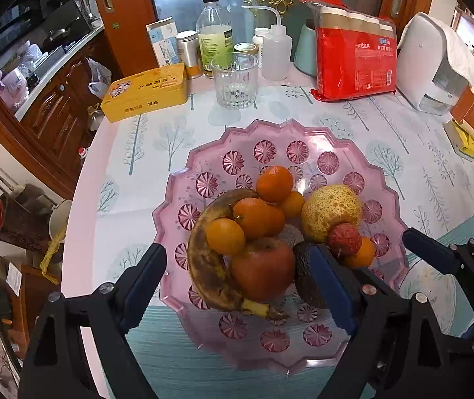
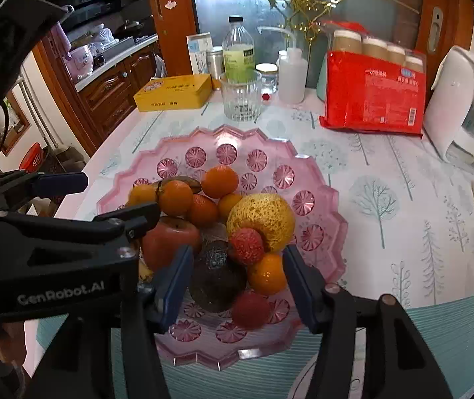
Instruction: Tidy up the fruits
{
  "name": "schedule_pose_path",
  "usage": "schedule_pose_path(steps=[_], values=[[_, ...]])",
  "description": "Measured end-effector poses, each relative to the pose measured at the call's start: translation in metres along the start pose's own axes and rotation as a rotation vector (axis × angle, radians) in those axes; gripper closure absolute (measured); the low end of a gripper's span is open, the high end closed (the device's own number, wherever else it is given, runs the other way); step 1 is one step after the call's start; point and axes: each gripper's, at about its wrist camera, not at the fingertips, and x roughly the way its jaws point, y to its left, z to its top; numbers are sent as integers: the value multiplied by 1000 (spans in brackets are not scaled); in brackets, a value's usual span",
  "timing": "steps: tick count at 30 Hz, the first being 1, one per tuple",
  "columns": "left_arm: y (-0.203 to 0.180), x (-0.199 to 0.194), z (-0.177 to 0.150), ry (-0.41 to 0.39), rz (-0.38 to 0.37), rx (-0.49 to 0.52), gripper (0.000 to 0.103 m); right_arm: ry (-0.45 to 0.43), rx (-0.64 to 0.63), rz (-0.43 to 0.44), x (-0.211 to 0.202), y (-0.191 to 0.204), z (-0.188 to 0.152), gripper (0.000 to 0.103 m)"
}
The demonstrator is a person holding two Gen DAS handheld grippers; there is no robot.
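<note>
We see a pink plate on the worktop, piled with fruit. A spotted banana curves along the left of the pile, with an apple against it and several oranges stacked on and behind both. To the right sits a yellow pear, and in front of it a red lychee over another orange. A dark avocado lies at the near middle, with a second lychee beside it toward the plate's near rim.

Our left gripper is spread wide over the near side of the plate, holding nothing; the banana and apple lie between its fingers, and its right finger is at the avocado. Our right gripper is also open and empty, its fingers on either side of the avocado, the near lychee and an orange. We cannot tell whether any finger touches fruit.

Beyond the plate stand a glass, a yellow tin, a bottle, a red pack and a white appliance.
</note>
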Motion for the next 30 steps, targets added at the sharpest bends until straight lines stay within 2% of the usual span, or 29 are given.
schedule_pose_path(steps=[15,24,30], values=[[-18,-44,-20,-43,-43,-16,11,-64,52,-17,-46,-17,-17,46],[-45,-77,-40,-75,-86,-8,11,-95,82,-34,-81,-33,-39,46],[-62,-102,-59,-102,-98,-26,11,-102,56,-20,-107,-43,-53,46]])
